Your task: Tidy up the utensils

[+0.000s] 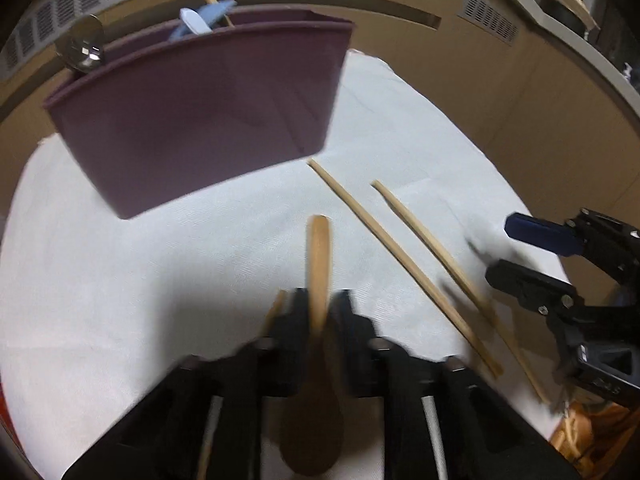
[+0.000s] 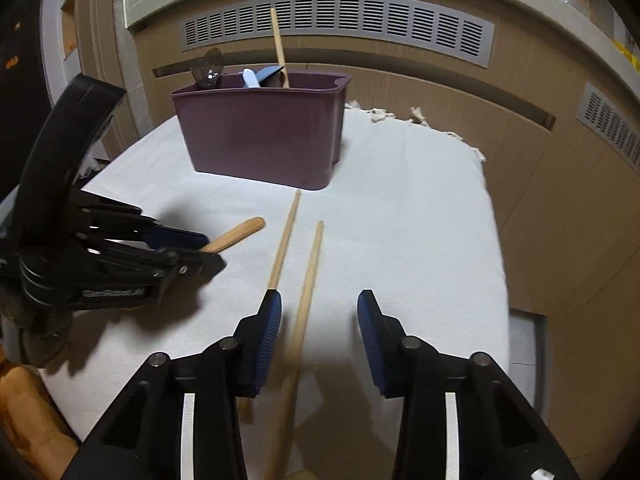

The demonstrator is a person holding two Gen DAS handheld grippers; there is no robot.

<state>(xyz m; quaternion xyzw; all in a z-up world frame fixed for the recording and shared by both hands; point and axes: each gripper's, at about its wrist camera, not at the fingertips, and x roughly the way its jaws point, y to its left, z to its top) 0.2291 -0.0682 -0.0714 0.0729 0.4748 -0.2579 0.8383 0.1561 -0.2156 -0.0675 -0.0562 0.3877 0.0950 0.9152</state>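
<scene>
My left gripper (image 1: pixel 318 300) is shut on a wooden spoon (image 1: pixel 318 264), handle pointing forward at the purple utensil bin (image 1: pixel 200 120); it also shows in the right wrist view (image 2: pixel 208 250) with the spoon handle (image 2: pixel 236 234) sticking out. The bin (image 2: pixel 264 140) holds a metal spoon (image 2: pixel 208 68), a blue and white utensil (image 2: pixel 256 76) and a wooden stick (image 2: pixel 278 46). Two wooden chopsticks (image 2: pixel 286 236) (image 2: pixel 308 280) lie on the white cloth. My right gripper (image 2: pixel 318 312) is open, jaws either side of the right chopstick; it also shows in the left wrist view (image 1: pixel 516 248).
A white cloth (image 2: pixel 420 220) covers the small table, its fringed edge at the back right. Brown cabinet panels with grey vents (image 2: pixel 340 24) stand behind the bin. A brown object (image 1: pixel 592 436) lies off the table's near right edge.
</scene>
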